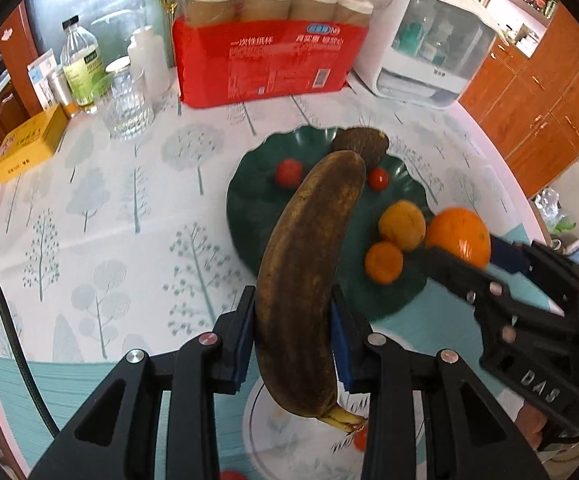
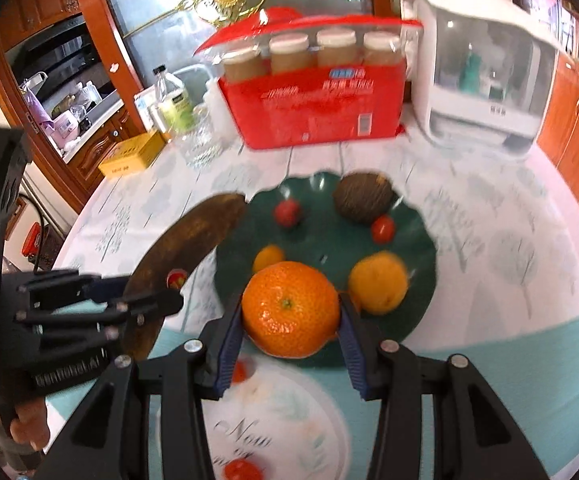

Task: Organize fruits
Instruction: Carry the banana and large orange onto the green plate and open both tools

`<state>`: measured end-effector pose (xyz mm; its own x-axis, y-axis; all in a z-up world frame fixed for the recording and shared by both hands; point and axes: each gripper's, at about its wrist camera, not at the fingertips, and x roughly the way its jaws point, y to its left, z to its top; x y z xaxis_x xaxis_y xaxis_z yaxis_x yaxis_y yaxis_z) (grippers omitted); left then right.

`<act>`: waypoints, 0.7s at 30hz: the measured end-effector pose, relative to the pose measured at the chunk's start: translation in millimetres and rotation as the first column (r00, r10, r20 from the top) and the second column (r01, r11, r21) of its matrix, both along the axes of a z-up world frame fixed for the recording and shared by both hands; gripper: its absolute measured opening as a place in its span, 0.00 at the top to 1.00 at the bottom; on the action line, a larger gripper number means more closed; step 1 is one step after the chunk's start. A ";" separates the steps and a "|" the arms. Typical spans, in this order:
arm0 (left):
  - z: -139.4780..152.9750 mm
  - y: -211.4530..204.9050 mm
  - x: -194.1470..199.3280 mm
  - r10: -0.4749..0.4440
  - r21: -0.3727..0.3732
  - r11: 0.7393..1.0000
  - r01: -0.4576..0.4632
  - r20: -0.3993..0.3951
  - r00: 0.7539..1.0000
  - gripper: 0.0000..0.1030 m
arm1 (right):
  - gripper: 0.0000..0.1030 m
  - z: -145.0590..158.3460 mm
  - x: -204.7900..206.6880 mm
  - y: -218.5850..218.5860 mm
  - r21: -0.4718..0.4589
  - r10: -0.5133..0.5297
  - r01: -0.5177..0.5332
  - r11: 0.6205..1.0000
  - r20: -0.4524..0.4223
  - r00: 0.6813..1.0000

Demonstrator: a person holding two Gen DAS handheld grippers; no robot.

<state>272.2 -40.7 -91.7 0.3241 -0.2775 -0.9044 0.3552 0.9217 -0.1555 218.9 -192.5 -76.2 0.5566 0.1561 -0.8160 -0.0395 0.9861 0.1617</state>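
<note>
My left gripper is shut on a brown overripe banana and holds it above the table, its tip over the left part of the green plate. My right gripper is shut on a large orange over the plate's near edge. On the plate lie a brown kiwi, two cherry tomatoes and two small yellow-orange fruits. The banana and left gripper show at the left of the right wrist view. The orange shows in the left wrist view.
A red pack of paper cups, a white appliance, a glass jar, bottles and a yellow box stand at the table's back. More cherry tomatoes lie near the front edge. Wooden cabinets stand to the right.
</note>
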 end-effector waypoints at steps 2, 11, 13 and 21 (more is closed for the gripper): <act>-0.9 -7.2 7.4 0.021 0.004 1.000 -0.021 0.004 1.000 0.69 | 0.56 1.9 15.0 -9.9 -0.003 0.007 -0.007 1.000 0.007 1.000; -40.7 -20.6 54.9 0.130 0.028 0.991 -0.129 -0.047 0.990 0.69 | 0.56 -25.7 66.8 -23.2 -0.047 0.078 -0.080 0.996 -0.033 0.996; -50.9 -20.0 63.5 0.156 0.037 0.987 -0.154 -0.056 0.986 0.69 | 0.56 -35.7 74.3 -22.4 -0.053 0.090 -0.093 0.994 -0.053 0.995; -78.3 -15.6 79.9 0.232 0.087 0.970 -0.226 -0.058 0.971 0.69 | 0.56 -65.7 89.5 -18.5 -0.043 0.117 -0.122 0.992 -0.105 0.988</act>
